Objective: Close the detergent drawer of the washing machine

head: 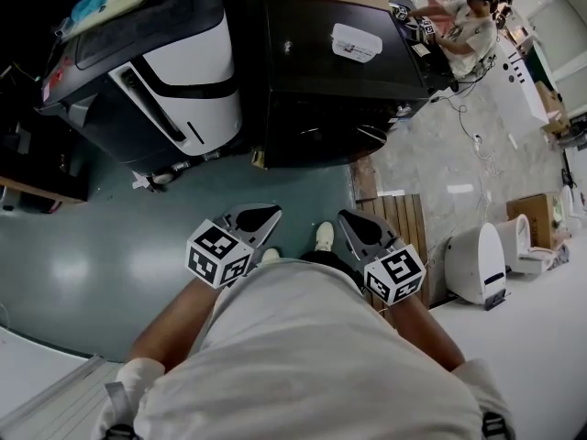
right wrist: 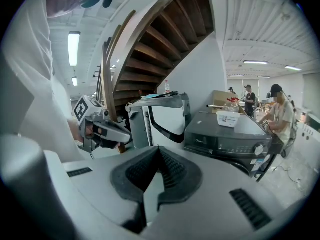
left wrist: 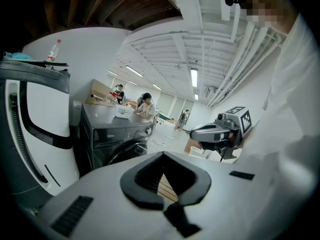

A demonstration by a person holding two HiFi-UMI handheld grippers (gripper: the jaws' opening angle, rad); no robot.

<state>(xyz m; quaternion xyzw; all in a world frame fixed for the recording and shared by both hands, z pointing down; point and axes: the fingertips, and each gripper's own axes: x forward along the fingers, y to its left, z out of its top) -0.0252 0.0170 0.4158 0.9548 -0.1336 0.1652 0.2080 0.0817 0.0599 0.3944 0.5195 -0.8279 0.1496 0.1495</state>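
Observation:
The dark front-loading washing machine [head: 339, 71] stands a step or two ahead of me, also seen in the left gripper view [left wrist: 117, 134] and the right gripper view [right wrist: 225, 139]. Its detergent drawer sits at the left end of the control panel [right wrist: 202, 138]; I see nothing sticking out there. My left gripper [head: 275, 211] and right gripper [head: 344, 214] hang side by side close to my body, well short of the machine. Both are shut, tips meeting, with nothing between them [left wrist: 162, 154] [right wrist: 159, 149]. Each one shows in the other's view, the right gripper [left wrist: 200, 132] and the left gripper [right wrist: 125, 136].
A white box [head: 356, 42] lies on the machine's top. A white-and-black appliance [head: 174, 81] stands to its left. A person [head: 463, 21] works at the machine's far side. A wooden pallet [head: 399, 218], a white unit [head: 477, 264] and floor cables lie to the right.

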